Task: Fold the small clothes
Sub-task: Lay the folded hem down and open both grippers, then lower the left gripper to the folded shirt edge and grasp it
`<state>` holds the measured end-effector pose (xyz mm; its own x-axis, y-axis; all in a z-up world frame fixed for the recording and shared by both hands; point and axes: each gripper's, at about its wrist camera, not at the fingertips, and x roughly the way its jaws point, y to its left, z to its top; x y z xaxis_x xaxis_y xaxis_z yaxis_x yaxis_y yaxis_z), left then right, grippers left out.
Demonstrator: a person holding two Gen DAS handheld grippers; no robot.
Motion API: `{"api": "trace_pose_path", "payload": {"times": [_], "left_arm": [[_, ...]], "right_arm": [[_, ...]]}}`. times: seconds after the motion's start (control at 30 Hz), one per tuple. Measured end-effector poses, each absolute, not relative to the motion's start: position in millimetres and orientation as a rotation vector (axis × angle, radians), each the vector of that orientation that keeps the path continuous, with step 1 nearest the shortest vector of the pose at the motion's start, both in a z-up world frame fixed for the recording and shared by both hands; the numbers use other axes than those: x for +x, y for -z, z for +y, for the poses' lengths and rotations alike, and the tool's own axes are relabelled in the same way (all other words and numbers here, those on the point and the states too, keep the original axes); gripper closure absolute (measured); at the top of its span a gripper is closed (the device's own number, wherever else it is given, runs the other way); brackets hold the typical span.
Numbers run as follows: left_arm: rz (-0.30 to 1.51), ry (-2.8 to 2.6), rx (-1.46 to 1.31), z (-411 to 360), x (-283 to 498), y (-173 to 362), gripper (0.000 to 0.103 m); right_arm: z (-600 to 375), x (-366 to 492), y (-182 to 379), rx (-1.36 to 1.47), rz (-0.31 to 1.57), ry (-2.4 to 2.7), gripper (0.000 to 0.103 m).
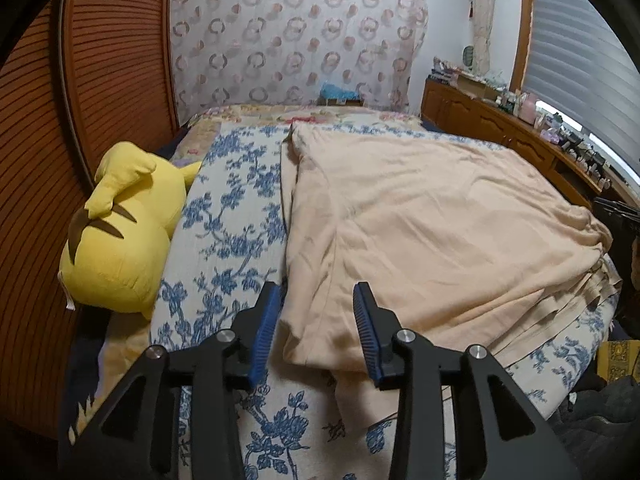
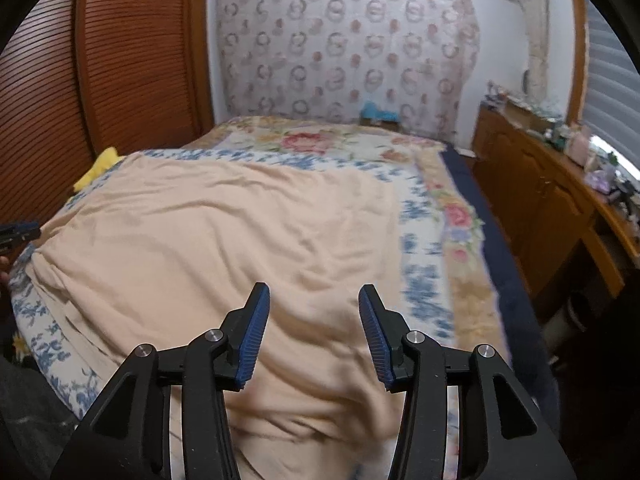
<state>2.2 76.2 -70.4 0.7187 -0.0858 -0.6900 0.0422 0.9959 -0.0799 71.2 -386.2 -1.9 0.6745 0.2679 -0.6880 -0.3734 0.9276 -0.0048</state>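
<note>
- Two grippers, left [image 1: 316, 300] and right [image 2: 312, 300], hang with jaws apart, gripping nothing, over the near edge of the peach garment [image 1: 420, 216].
- It lies flat on the floral bedspread [image 1: 232, 216].
- Risk: pinching the bedspread too (same soft layer underneath).
- A yellow plush [image 1: 116, 232] sits left, clear of the work.

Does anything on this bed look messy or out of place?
Mostly the peach garment: it lies wrinkled, its right edge bunched into uneven layers. A yellow plush toy is wedged at the bed's left edge.
</note>
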Motion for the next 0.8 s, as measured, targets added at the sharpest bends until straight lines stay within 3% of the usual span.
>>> {"api": "trace_pose_path", "payload": {"times": [0.37,0.8], "left_arm": [[0.825,0.062,-0.065,79,-5,89,0.066],[0.835,0.051,-0.056,78,-3,95,0.064]], "right_arm": [[-354,95,51,-0.172,0.864,-0.412,0.056],[-355,89,58,-0.186,0.876,-0.407,0.054]]}}
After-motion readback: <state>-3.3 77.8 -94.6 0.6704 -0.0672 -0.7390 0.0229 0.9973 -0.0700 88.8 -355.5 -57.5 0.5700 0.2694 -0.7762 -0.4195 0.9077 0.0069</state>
